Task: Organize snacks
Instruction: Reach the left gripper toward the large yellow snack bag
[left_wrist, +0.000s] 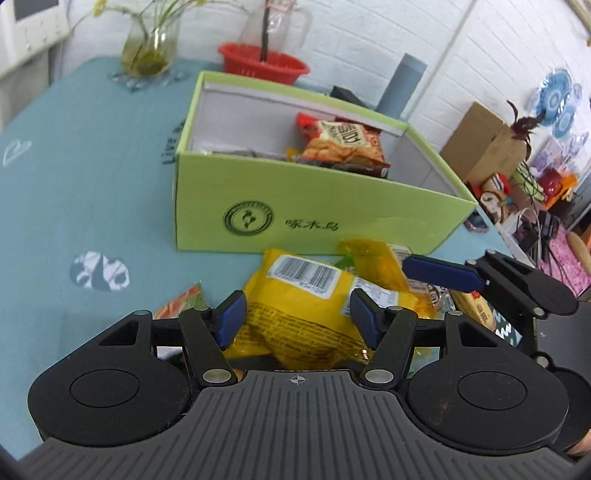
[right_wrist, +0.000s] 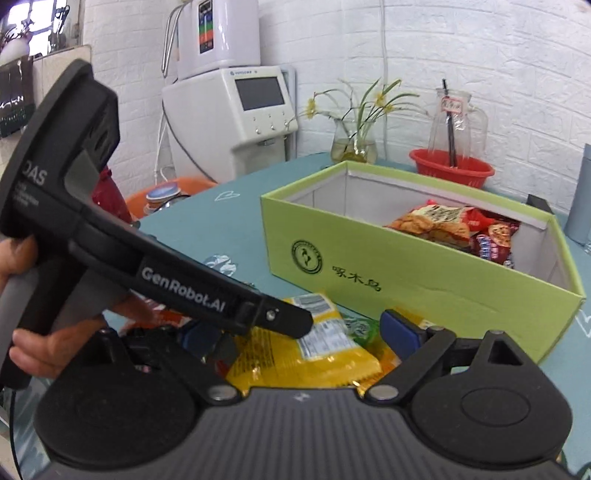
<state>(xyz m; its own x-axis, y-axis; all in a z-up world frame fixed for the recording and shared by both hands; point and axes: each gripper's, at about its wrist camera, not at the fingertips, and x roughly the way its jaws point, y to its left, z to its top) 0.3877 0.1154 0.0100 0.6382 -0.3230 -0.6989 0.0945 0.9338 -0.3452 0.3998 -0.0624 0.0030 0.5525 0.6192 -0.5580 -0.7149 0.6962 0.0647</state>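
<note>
Straddling a yellow snack packet (left_wrist: 295, 314), the left tongs (left_wrist: 297, 317) stand partly open, their blue pads (left_wrist: 231, 317) on either side of it and not pressing. The right tongs (right_wrist: 303, 336) stand wide over the same heap, with the yellow snack packet (right_wrist: 325, 350) under them and nothing gripped; their left finger is hidden behind the left tool's body. A hand (right_wrist: 33, 332) holds that tool's grey handle. Other packets lie around the yellow one on the teal worktop (left_wrist: 74, 184): an orange one (left_wrist: 181, 299) to its left, more under the right tongs' finger (left_wrist: 439, 275). Just behind the heap stands an open green box (left_wrist: 314, 206) with a red-orange snack bag (left_wrist: 341, 142) inside. Farther back are a red basket (left_wrist: 264, 62), a glass vase (left_wrist: 151, 44) and a glass jug (right_wrist: 456, 122).
</note>
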